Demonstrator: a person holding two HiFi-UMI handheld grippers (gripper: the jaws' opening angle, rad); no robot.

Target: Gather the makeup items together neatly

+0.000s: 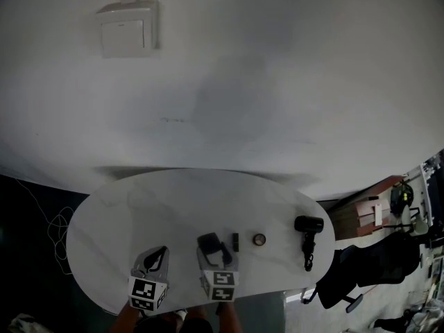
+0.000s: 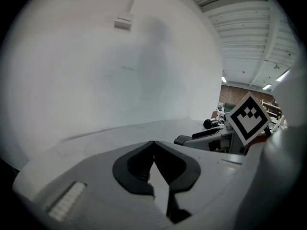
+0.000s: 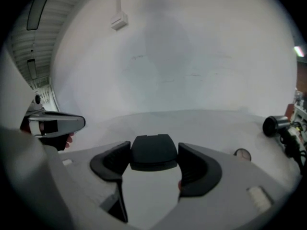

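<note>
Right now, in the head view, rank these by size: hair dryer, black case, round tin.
1. hair dryer
2. black case
3. round tin, clearly the smallest

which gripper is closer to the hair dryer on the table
Right. The right gripper, holding a dark case, is left of the hair dryer; the left gripper is beyond it, farther left.

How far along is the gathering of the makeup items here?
Early: nothing looks grouped yet. In hand: the right claw grips a dark case, and the left claw is shut and empty. Left to do: a small dark item and a small round item lie apart on the table, with a hair dryer further right.
</note>
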